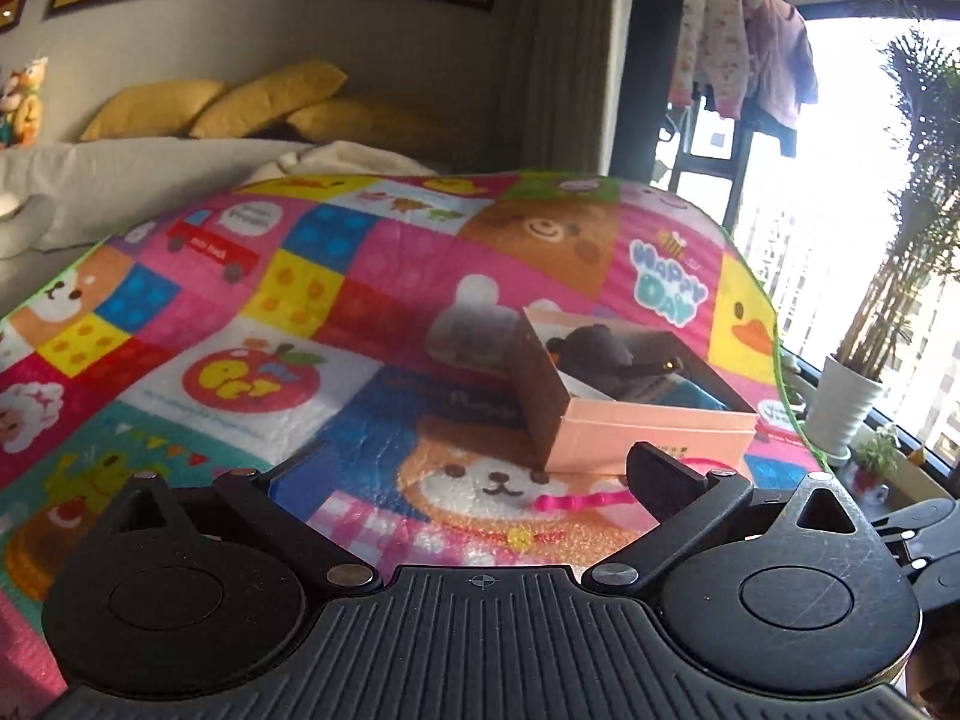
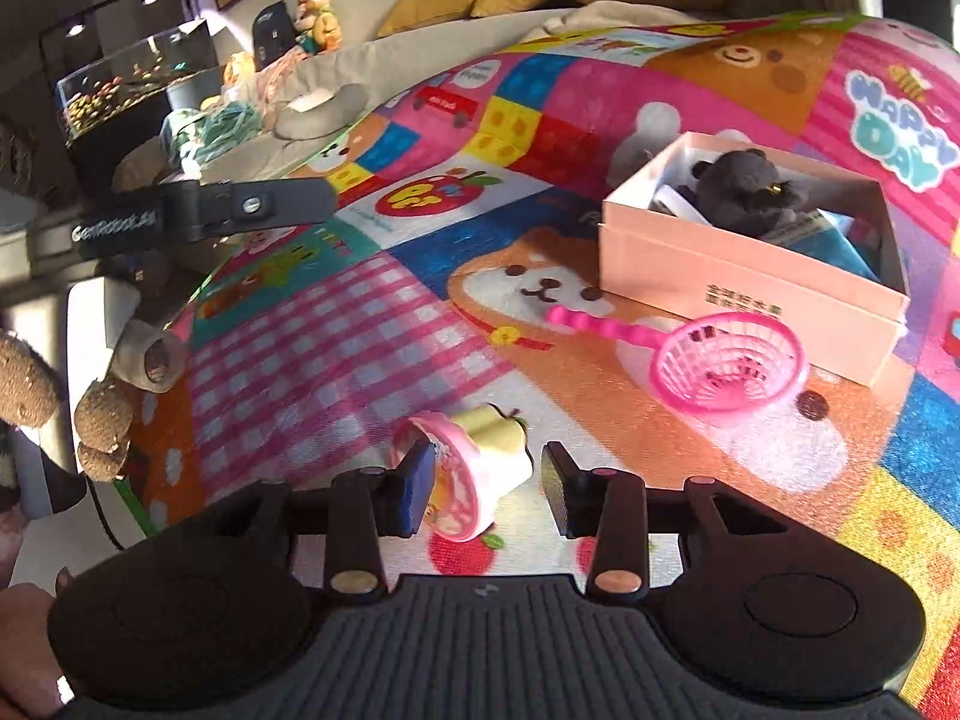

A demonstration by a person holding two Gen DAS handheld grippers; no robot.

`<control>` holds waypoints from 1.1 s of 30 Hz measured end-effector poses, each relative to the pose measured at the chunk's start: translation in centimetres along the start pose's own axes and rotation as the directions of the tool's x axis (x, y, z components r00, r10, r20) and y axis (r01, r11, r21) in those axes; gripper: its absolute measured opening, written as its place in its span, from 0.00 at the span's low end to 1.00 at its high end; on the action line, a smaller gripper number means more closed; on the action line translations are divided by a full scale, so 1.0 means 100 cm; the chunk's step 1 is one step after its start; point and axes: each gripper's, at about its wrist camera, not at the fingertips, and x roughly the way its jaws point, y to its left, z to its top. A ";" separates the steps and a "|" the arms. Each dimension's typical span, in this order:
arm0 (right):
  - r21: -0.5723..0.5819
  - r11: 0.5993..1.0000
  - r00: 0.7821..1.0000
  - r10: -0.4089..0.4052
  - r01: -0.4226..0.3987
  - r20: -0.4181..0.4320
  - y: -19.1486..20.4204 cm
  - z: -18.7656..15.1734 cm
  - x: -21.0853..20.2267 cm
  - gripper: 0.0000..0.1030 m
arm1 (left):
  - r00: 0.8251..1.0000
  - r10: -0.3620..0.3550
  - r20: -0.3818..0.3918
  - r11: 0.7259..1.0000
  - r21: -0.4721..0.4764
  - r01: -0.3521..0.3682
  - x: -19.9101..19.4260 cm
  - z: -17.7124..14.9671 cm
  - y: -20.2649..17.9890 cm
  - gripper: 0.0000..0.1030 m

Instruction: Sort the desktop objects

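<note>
A pink open box [image 2: 744, 276] stands on the colourful mat and holds a dark plush bear [image 2: 744, 186] and other items; it also shows in the left wrist view [image 1: 648, 426]. A pink toy strainer [image 2: 720, 360] lies in front of the box; its handle shows in the left wrist view [image 1: 576, 501]. A small pink and cream toy cup [image 2: 474, 468] lies on its side between the fingers of my open right gripper [image 2: 489, 495]. My left gripper [image 1: 468, 480] is open and empty above the mat, short of the box.
The patterned play mat [image 2: 360, 324] covers the table. A sofa with yellow cushions [image 1: 264, 102] lies beyond. The other gripper [image 2: 204, 210] shows at the left of the right wrist view. A white plant pot [image 1: 846, 414] stands by the window.
</note>
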 end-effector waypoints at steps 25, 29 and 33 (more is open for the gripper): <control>-0.088 0.996 1.000 0.004 -0.005 -0.012 0.016 0.011 0.020 0.54 | 0.979 0.155 -0.135 0.982 -0.089 -0.167 0.030 -0.024 0.028 1.00; -0.102 0.995 1.000 -0.007 0.006 -0.008 0.021 0.015 0.024 0.55 | 0.982 0.155 -0.104 0.985 -0.057 -0.161 0.024 -0.027 0.025 1.00; -0.113 0.994 0.999 -0.008 0.012 0.031 0.021 0.014 0.013 0.67 | 0.985 0.152 -0.075 0.987 -0.035 -0.155 0.019 -0.027 0.023 1.00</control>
